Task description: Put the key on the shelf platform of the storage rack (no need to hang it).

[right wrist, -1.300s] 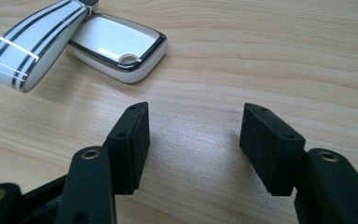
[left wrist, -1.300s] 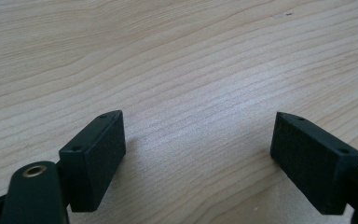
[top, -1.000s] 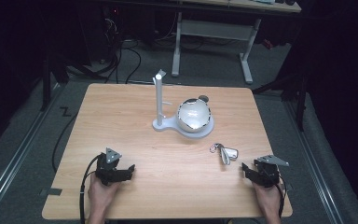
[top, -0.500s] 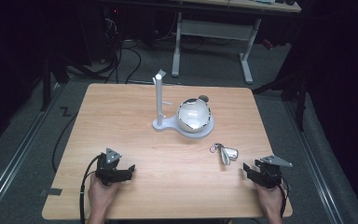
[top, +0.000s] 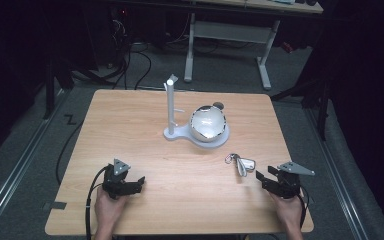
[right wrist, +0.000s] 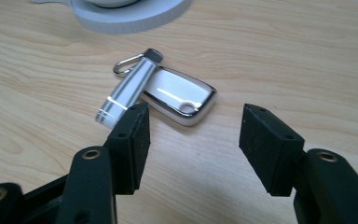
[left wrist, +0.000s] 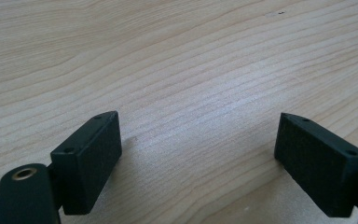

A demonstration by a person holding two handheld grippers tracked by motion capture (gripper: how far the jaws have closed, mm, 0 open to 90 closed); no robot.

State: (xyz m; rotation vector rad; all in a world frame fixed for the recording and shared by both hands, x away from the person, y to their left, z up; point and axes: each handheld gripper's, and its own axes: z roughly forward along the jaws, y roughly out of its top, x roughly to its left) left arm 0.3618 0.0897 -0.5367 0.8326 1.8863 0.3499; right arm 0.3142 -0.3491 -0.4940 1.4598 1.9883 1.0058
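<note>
A silver keyring bundle (top: 241, 163) lies on the wooden table (top: 145, 115), right of centre: a metal cylinder (right wrist: 126, 88) with a clip and a shiny flat fob (right wrist: 179, 95). My right gripper (top: 261, 180) is open just short of it, and the fob sits a little ahead of the gap between the jaws (right wrist: 191, 140). My left gripper (top: 139, 182) rests near the front left edge, open over bare wood (left wrist: 196, 140). A white stand (top: 171, 107) with an upright post shares its base with a shiny bowl (top: 208, 123) at mid-table.
A small dark round object (top: 219, 105) lies behind the bowl. Cables (top: 75, 145) trail off the table's left side to the floor. Another desk frame (top: 230, 35) stands beyond the far edge. Bare wood stretches between the two grippers.
The right gripper has edged slightly toward the keyring. The left gripper and the objects have stayed where they were.
</note>
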